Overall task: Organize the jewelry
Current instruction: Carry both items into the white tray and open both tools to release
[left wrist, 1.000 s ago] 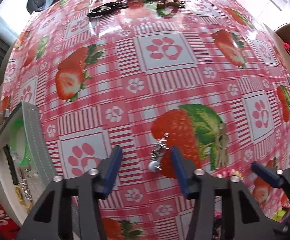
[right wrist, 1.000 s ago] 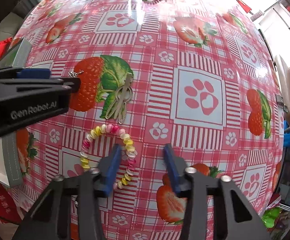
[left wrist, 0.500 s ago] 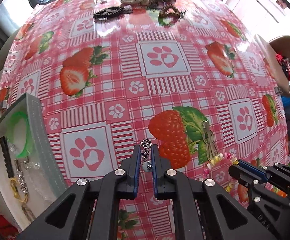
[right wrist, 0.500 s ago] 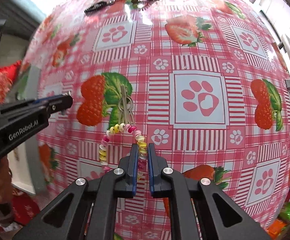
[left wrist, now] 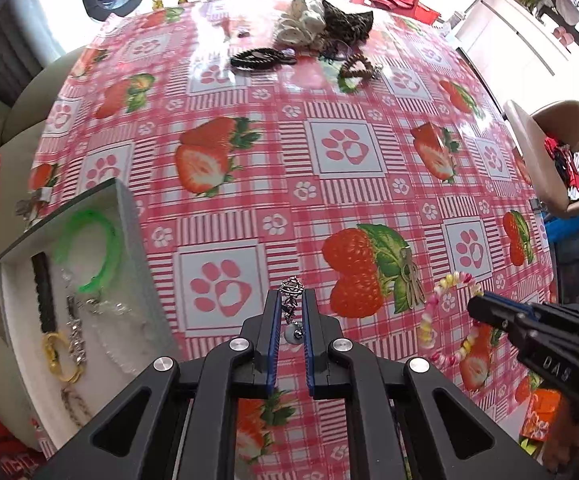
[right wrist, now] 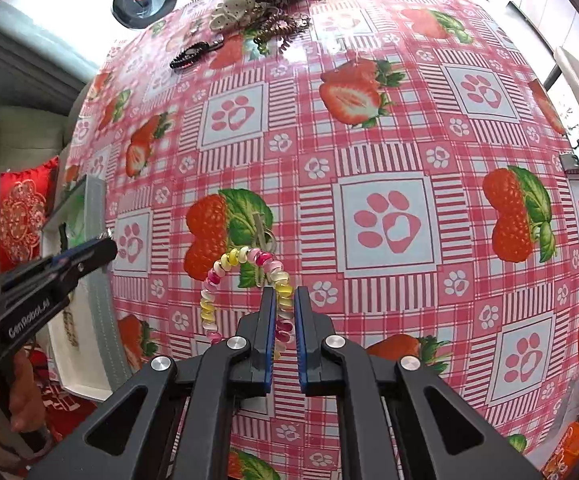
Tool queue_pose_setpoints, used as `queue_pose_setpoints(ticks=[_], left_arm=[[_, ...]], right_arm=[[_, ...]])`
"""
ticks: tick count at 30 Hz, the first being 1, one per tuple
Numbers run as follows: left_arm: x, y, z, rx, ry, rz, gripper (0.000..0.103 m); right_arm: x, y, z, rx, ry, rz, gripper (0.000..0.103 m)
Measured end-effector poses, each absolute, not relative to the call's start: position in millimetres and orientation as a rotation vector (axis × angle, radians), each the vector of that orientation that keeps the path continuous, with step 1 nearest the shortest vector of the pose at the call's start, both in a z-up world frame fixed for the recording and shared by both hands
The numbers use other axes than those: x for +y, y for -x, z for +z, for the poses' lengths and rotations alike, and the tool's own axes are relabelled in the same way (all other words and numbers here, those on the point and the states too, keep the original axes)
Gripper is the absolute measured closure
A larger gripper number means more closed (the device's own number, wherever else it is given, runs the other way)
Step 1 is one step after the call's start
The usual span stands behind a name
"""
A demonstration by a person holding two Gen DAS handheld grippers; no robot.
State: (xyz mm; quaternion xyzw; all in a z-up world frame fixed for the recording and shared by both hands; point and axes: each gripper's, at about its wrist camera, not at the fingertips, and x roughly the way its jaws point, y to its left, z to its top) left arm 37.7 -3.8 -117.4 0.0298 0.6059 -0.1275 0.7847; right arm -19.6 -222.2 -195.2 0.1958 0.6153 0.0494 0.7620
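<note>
Both grippers had closed and lifted since the earlier frames. Left wrist view: left gripper (left wrist: 289, 320) was clamped on a small silver pendant earring (left wrist: 291, 304), its filigree top poking past the fingertips, a bead lower between the pads. It looked light, dangly and slippery; gripping mid-chain seemed safest. White jewelry tray (left wrist: 129, 232) lay left of the gripper.

Right wrist view: right gripper (right wrist: 283, 320) was pinched on a coiled multicolour bracelet (right wrist: 245, 258), soft and springy, arching ahead of the fingertips, off the tablecloth (right wrist: 385, 140). Previously both pieces lay flat between open jaws.
</note>
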Motion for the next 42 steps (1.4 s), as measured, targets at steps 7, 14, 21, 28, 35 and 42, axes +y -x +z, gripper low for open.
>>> queue_pose_setpoints(ticks=[7, 14, 21, 28, 35, 42], left_arm=[[26.1, -27.7, -105.8, 1.283, -0.027, -0.23, 0.086], [65.6, -15.0, -98.7, 1.272, 0.02, -0.166, 0.086], [111.0, 6.5, -97.7, 1.277, 0.072, -0.082, 0.086], [154.8, 38.9, -107.4, 1.316, 0.136, 0.015, 0.086], [183.9, 63.6, -125.9, 1.358, 0.177, 0.092, 0.086], [198.2, 75.0, -152.3, 1.401, 0.193, 0.14, 0.086]], right_arm=[[-209.1, 8.6, -184.2, 1.328, -0.431, 0.141, 0.094], [-176.9, -2.2, -172.4, 1.318, -0.401, 0.207, 0.094], [-130.4, -9.6, -160.2, 1.318, -0.35, 0.314, 0.094], [-70.5, -7.9, -153.5, 1.331, -0.281, 0.448, 0.094], [-10.3, 0.4, -159.3, 1.365, -0.203, 0.572, 0.094], [34.9, 8.0, -186.3, 1.447, -0.143, 0.621, 0.094]])
